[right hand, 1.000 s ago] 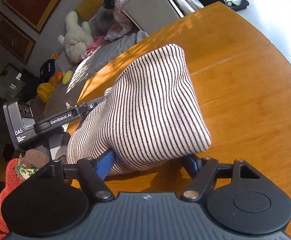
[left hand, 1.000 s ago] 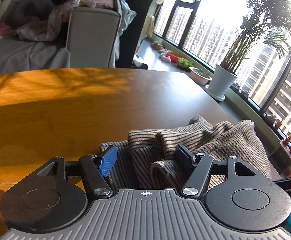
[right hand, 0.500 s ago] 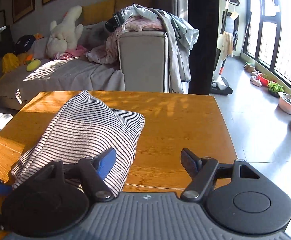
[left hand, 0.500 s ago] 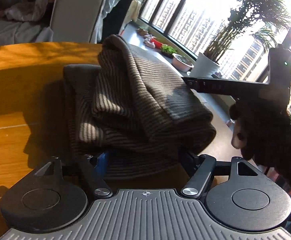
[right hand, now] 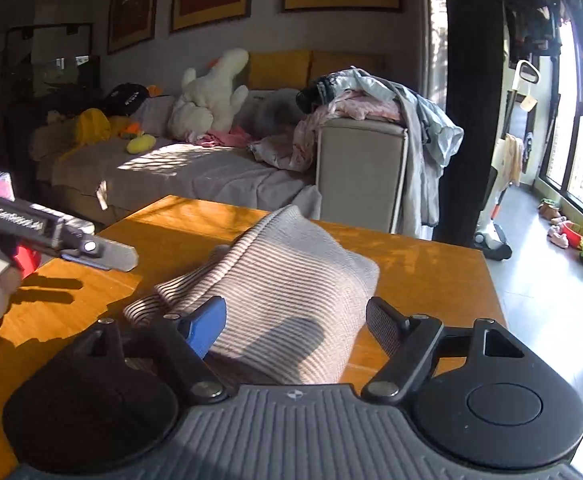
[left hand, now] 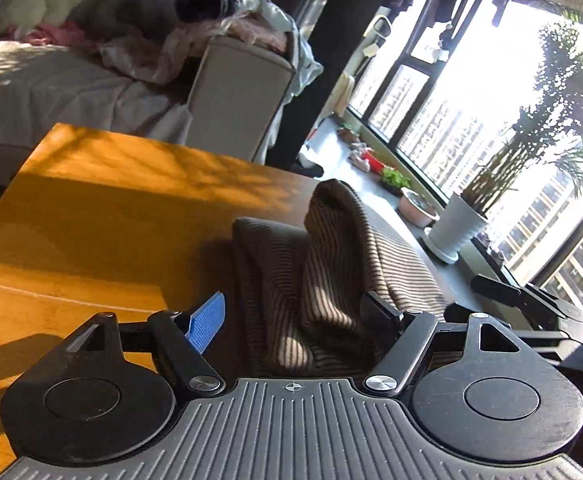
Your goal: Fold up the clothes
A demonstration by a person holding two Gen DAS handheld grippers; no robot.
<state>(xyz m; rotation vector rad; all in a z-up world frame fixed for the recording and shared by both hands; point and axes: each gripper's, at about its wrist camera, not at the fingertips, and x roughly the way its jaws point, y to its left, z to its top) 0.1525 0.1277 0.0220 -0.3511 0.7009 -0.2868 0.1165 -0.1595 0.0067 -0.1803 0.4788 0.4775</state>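
A folded brown-and-white striped sweater (left hand: 331, 272) lies on the wooden table (left hand: 91, 216), with one corner peaked upward. My left gripper (left hand: 295, 316) is open just in front of it, jaws wide, holding nothing. In the right wrist view the same sweater (right hand: 283, 280) lies in sunlight on the table (right hand: 423, 264). My right gripper (right hand: 297, 320) is open close above its near edge and empty. The left gripper also shows at the left of the right wrist view (right hand: 103, 254), and the right gripper shows at the right of the left wrist view (left hand: 527, 296).
A sofa (right hand: 195, 176) piled with clothes and plush toys stands behind the table. A potted plant (left hand: 463, 224) and bowls sit by the windows on the right. The table's right edge (right hand: 491, 280) drops to the floor.
Both grippers have let go of the sweater and pulled back from it. The sweater now rests folded on the table.
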